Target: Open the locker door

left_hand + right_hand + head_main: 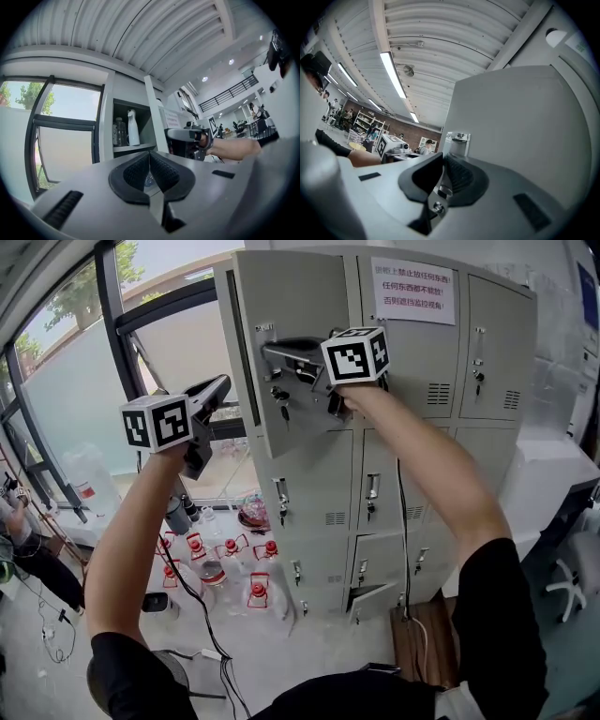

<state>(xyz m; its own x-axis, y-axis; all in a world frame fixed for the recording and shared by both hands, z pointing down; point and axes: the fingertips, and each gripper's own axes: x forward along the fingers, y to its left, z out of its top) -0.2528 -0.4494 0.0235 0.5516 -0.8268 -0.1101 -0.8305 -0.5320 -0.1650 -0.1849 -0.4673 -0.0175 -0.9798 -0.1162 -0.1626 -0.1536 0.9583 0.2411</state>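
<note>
Pinching the chrome handle of the top-left locker door with the right gripper, jaws narrow on it; holding that door swung out to the near left. Holding the left gripper up left of it, jaws together, empty. Inside the opened compartment, on its shelf: a white spray bottle just right of clear jars

I am reading just one sign: a white notice sitting on a top door of the locker, carrying three lines of red Chinese print. The first line is ending 禁止放任何东西!, the middle one is reading 任何东西不能放!, and the last 否则遮挡视角!. In the left gripper view the same notice is showing too small to read.
</note>
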